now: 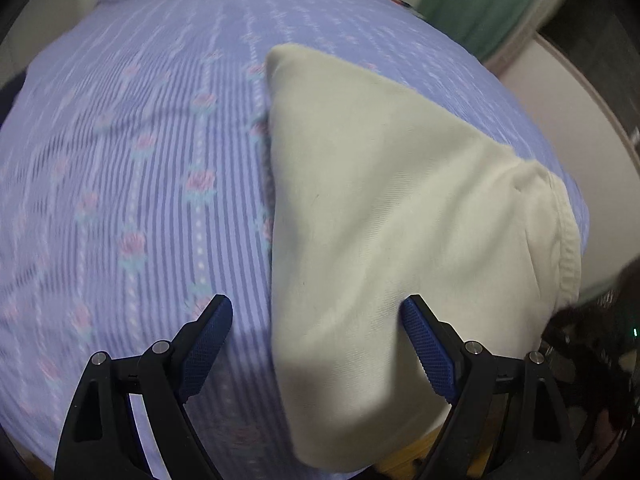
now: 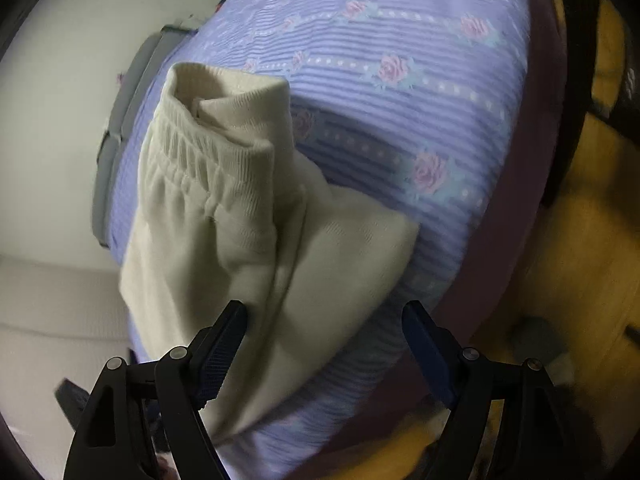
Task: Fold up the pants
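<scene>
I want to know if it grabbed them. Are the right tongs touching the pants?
Cannot tell: in the right wrist view, the right tongs stand open around the pants, with no clear contact.

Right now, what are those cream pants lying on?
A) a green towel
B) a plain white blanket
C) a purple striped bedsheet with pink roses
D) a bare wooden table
C: the cream pants rest on a purple striped bedsheet printed with pink roses, seen in both wrist views, with both pairs of tongs open above them.
</scene>
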Demonstrator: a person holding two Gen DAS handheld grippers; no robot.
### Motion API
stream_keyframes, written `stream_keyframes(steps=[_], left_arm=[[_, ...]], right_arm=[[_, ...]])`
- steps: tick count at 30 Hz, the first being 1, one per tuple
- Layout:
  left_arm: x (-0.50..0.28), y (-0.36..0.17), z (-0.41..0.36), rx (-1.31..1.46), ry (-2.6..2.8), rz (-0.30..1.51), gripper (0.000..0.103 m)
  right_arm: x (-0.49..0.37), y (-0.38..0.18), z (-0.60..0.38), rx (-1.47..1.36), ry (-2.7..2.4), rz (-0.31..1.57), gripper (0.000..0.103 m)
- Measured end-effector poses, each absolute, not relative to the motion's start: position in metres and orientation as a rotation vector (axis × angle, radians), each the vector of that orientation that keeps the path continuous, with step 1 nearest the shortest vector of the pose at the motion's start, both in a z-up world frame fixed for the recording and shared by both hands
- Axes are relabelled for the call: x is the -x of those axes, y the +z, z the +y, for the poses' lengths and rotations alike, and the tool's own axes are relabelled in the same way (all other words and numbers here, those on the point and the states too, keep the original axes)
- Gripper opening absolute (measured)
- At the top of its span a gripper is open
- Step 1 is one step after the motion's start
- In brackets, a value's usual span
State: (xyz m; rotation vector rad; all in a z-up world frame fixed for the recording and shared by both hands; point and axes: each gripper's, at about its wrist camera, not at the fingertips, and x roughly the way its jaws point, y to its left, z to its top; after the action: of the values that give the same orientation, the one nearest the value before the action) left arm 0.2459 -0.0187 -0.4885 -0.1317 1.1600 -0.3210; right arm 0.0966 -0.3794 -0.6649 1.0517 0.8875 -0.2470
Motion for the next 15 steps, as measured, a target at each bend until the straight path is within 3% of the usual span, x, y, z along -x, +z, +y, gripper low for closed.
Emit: stream_keyframes(steps=[8, 15], left_arm=[[-0.241, -0.503, -0.039, 0.196, -0.303, 1.163, 0.088], [-0.238, -0.513, -0.051, 0.208, -0.27, 1.166, 0.094]], right_arm=[[-0.13, -0.647, -0.418, -0.846, -0.079, 0.903, 0.084], [-0.175, -0.669, -0.427, -0.773, 0.127, 0.984, 0.102]])
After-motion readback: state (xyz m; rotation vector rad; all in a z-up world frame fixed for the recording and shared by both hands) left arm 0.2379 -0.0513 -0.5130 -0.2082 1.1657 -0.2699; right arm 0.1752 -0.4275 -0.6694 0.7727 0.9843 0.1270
